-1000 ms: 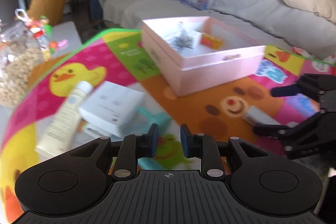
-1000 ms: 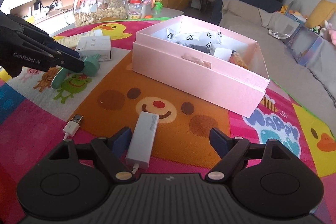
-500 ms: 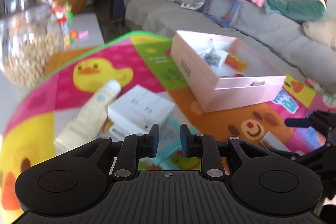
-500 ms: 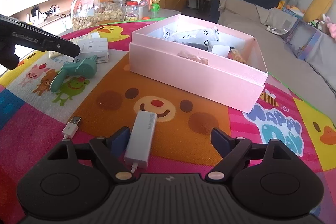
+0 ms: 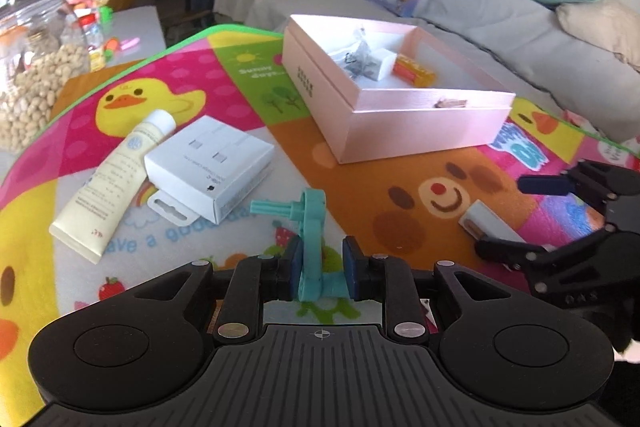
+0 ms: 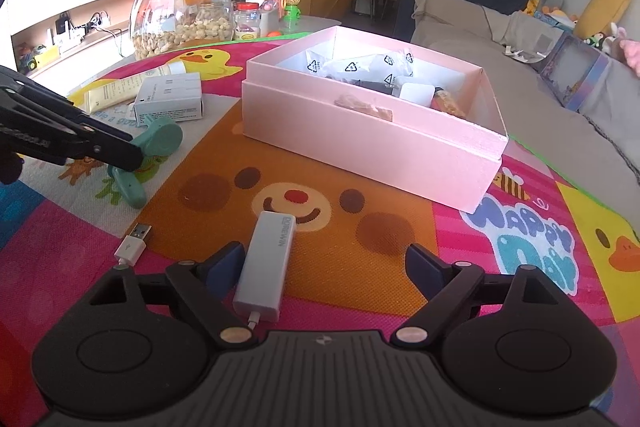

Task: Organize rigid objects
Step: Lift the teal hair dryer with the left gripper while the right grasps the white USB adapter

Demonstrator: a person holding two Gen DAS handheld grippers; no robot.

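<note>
My left gripper (image 5: 320, 269) is shut on a teal plastic tool (image 5: 310, 247) that stands tilted on the play mat; the tool also shows in the right wrist view (image 6: 158, 141) with the left gripper's fingers (image 6: 104, 147) on it. My right gripper (image 6: 324, 263) is open, with a white USB adapter (image 6: 268, 263) lying between its fingers on the mat. An open pink box (image 6: 372, 147) holding several small items stands beyond; it also shows in the left wrist view (image 5: 420, 131).
A white carton (image 5: 212, 167) and a cream tube (image 5: 108, 187) lie on the mat at left. A glass jar of nuts (image 6: 182, 15) and small bottles stand at the mat's far edge. A grey sofa (image 5: 480, 7) lies behind.
My left gripper has swung back from the left and come down around the teal tool, closing on it. The right gripper has stayed open over the white adapter.
</note>
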